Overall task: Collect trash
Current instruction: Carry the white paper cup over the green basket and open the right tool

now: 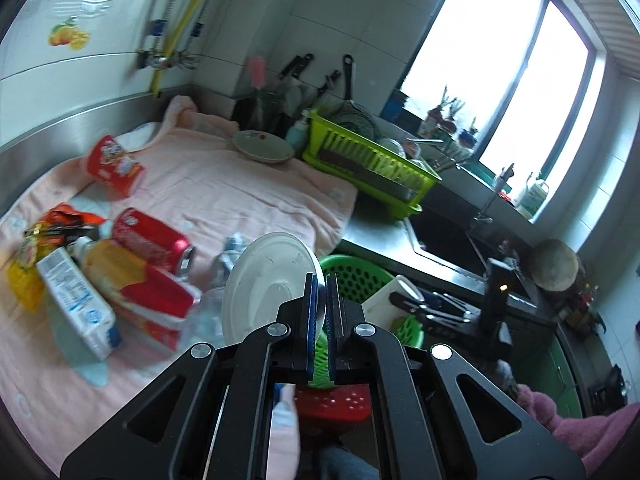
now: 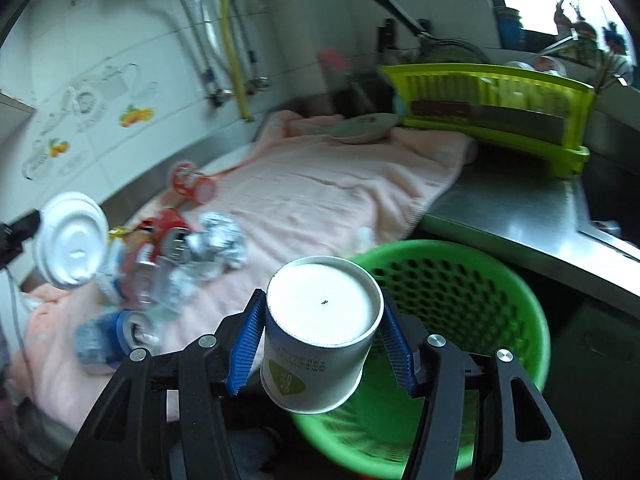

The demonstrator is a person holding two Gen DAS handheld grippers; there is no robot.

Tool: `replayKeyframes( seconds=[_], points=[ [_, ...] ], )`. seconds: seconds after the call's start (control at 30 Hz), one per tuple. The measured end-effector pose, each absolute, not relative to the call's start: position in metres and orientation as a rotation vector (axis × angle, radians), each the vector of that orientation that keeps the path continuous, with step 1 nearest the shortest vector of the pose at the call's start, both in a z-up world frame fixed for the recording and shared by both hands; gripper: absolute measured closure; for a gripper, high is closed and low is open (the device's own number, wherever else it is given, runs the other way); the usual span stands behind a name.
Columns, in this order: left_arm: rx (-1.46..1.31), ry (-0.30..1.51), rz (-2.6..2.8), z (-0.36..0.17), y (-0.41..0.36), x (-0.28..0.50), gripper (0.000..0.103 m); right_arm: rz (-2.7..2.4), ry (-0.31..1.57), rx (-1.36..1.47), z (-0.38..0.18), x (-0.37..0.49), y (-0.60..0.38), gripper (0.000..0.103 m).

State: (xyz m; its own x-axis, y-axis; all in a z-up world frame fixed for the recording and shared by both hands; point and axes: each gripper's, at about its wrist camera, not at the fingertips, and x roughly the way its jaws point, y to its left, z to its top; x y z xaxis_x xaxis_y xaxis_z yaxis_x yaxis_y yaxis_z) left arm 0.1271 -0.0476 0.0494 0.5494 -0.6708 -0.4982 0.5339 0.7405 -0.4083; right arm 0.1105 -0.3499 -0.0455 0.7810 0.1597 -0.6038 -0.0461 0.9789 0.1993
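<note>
step in hand: two pieces of trash are lifted off the pink towel (image 1: 248, 196), on their way to the green basket (image 2: 472, 280), as i judge it.
left gripper (image 1: 320, 300): clenched on the rim of the white lid (image 1: 268, 280), held on edge at lower centre of the left view; its flat face looks to the frame's left.
right gripper (image 2: 320, 344): blue pads pressed against both sides of the paper cup (image 2: 316, 344), so grasping it, lower centre of the right view.
cup axis: long axis runs toward the camera, flat white end facing it, tipped slightly up.
basket: lower right of the right view, just behind and below the cup, mouth open toward it.
next move: likely carry the cup over the mouth and let go, then the lid.
remaining: red can (image 1: 154, 240), cartons, and foil wads (image 2: 220, 240) lie at left.
</note>
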Motion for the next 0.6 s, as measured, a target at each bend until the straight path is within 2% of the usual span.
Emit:
replayKeyframes(
  seconds=[0.3,0.6],
  points=[
    [-0.165,0.757,-0.849,0.030,-0.143,0.139,0.100,-0.008,0.742,0.153,-0.088,0.101,-0.379,0.049],
    [-0.138,0.821,-0.904,-0.004,-0.207,0.157,0.100,-0.037,0.750,0.173,-0.094,0.085,-0.395,0.045]
  ],
)
